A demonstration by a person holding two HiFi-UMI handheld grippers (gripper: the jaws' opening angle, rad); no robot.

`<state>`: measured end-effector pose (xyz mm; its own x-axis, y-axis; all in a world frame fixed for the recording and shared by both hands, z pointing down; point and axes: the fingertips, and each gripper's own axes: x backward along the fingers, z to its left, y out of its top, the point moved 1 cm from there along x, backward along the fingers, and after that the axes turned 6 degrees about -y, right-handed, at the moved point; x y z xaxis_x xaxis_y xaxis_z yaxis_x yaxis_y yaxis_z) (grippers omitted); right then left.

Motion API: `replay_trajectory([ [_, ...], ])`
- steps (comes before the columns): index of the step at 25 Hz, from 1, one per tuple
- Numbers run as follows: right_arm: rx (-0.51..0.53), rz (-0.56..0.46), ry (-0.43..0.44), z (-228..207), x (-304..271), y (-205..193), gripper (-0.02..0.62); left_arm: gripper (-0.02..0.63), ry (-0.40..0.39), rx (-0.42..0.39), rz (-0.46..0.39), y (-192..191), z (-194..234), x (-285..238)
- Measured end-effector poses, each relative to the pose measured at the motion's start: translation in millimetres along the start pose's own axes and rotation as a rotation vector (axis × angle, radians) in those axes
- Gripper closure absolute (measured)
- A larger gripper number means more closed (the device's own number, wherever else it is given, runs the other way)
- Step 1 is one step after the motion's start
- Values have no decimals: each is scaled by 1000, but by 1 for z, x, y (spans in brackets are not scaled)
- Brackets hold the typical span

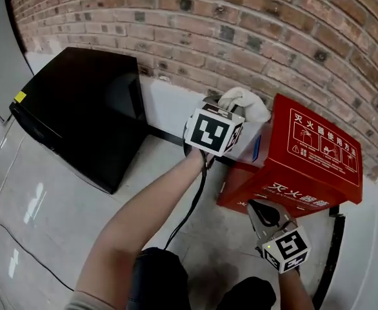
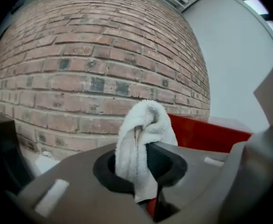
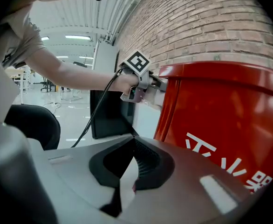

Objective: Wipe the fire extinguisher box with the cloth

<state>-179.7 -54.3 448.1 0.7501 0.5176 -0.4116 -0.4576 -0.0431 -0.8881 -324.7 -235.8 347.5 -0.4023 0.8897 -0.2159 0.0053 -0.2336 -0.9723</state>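
Head view, looking down: a red fire extinguisher box (image 1: 305,163) w/ white Chinese lettering stood on the floor (image 1: 60,225) against a brick wall (image 1: 240,24). The L gripper (image 1: 233,108) was clamped on a bunched white cloth (image 1: 247,102), held at the box's upper left corner, near the wall. Whether the cloth touched the red surface couldn't be told. The R gripper (image 1: 261,213) was closed w/ nothing in it, tips just beside the box's lower front edge.

Judged step: cloth brought to the box, wiping about to begin. The next move likely calls for pressing the cloth flat on the top or side, then sweeping across w/ even pressure. The R gripper could brace the box so it doesn't slide.

Around: a black cabinet (image 1: 79,108) to the left, well apart from the box; a white panel (image 1: 166,99) low on the wall btwn them; the L gripper's cable (image 1: 190,202) trailing down from it. The wall close behind leaves little room at the box's back edge, and the cable may snag.
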Motion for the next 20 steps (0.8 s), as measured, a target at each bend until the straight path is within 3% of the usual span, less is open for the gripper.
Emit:
replay_trajectory([
  [6,-28,99,-41,1,-13,3,571,542,-73,117,-2,-3,16,-44],
  [9,-68,131,-48,-3,-12,9,571,542,-123,135,3,-2,11,-59],
  [14,-59,140,-20,-7,-18,21,571,542,-249,34,-9,6,-17,-74],
  [20,-7,70,11,-1,-21,15,571,542,-409,-47,-15,-12,-48,-65],
])
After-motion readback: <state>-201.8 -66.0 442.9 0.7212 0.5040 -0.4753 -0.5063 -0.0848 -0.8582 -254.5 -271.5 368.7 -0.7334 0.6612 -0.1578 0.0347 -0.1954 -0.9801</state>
